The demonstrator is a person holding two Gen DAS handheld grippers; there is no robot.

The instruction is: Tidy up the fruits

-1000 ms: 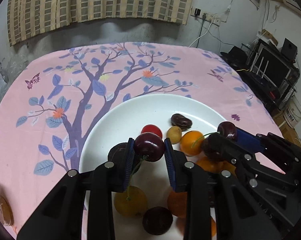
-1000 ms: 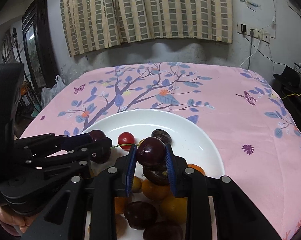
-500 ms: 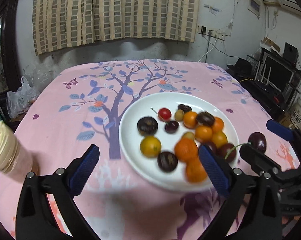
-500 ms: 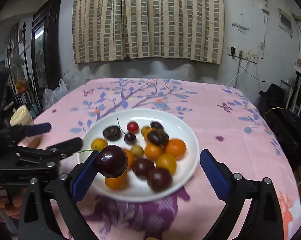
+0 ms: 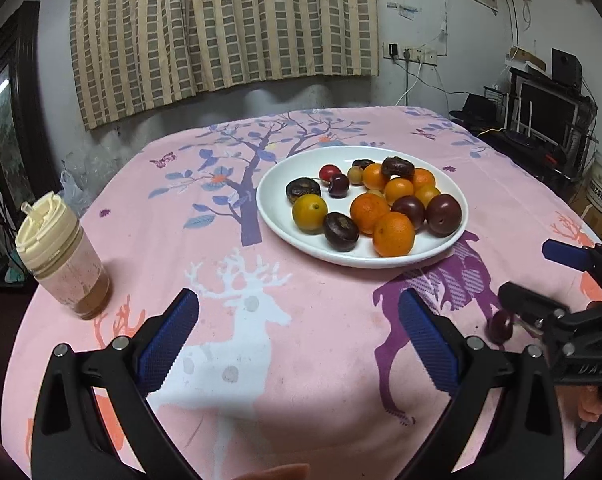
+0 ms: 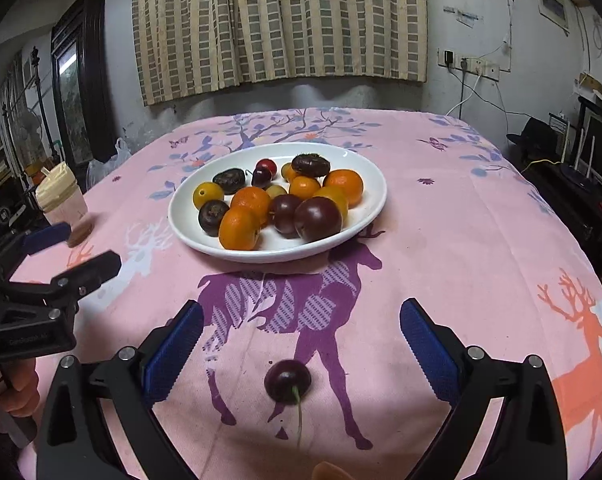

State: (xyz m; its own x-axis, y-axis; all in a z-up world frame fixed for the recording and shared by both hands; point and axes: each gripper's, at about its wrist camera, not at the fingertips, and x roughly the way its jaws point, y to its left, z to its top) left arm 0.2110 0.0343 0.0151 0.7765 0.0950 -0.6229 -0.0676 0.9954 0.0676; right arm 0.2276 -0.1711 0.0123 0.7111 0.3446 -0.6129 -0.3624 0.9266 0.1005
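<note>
A white plate (image 5: 273, 208) (image 6: 375, 200) holds several oranges (image 5: 393, 234), dark plums (image 5: 443, 209) and a stemmed cherry (image 5: 338, 185). My left gripper (image 5: 299, 336) (image 6: 77, 252) stands open over the pink cloth, short of the plate, with nothing between its blue pads. My right gripper (image 6: 301, 348) (image 5: 527, 270) is open too. A dark cherry (image 6: 288, 382) (image 5: 501, 326) lies on the cloth between its wide-apart fingers, stem toward the camera, touched by neither pad.
A cream-lidded bottle (image 5: 61, 256) (image 6: 59, 200) stands near the table's left edge. The pink printed cloth (image 5: 261, 320) covers the table. Shelves with electronics (image 5: 549, 120) stand off to the right, a curtain (image 5: 221, 28) hangs behind. A hand (image 6: 17, 392) holds the left gripper.
Both grippers opened wide and drew back from the plate. The left one's cherry now lies on the plate. The right one's cherry slid off its pad onto the cloth.
</note>
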